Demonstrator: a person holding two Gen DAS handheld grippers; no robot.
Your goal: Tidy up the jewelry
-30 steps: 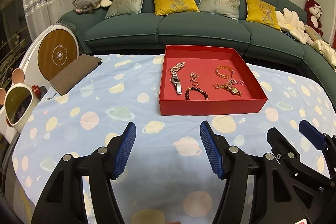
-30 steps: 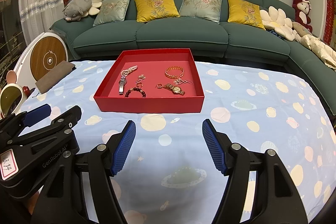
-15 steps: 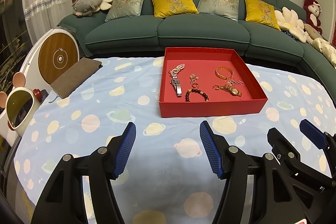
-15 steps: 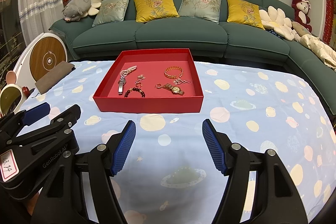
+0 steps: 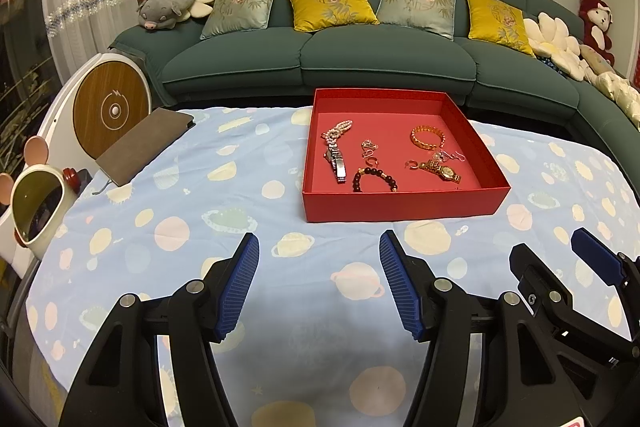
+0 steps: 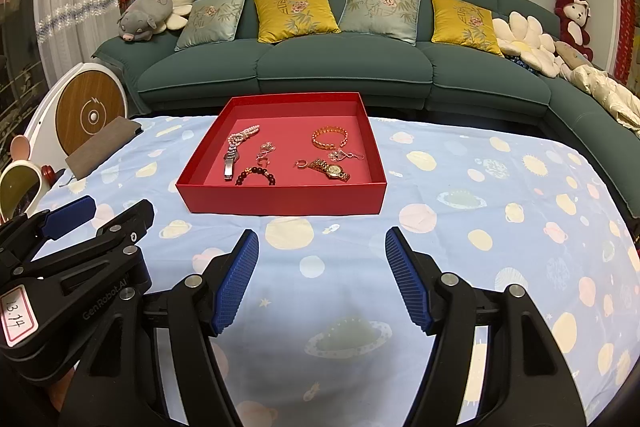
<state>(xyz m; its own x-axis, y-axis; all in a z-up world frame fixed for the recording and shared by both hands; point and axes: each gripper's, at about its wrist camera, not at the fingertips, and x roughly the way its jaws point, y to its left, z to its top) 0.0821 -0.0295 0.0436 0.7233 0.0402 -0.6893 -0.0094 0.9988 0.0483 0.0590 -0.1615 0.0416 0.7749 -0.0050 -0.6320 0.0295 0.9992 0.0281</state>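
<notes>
Red tray (image 5: 404, 205) looks barely changed since earlier; both grippers' jaws stay spread wide, holding nothing.

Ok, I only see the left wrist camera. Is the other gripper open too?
Observer: Yes, the right gripper is open, with nothing between its pads.
Child: Does my gripper have writing on it?
Observer: The left gripper has a tag that reads 13.14.
Child: Anything else on it?
Observer: A print on its side says GenRobot.AI.
</notes>
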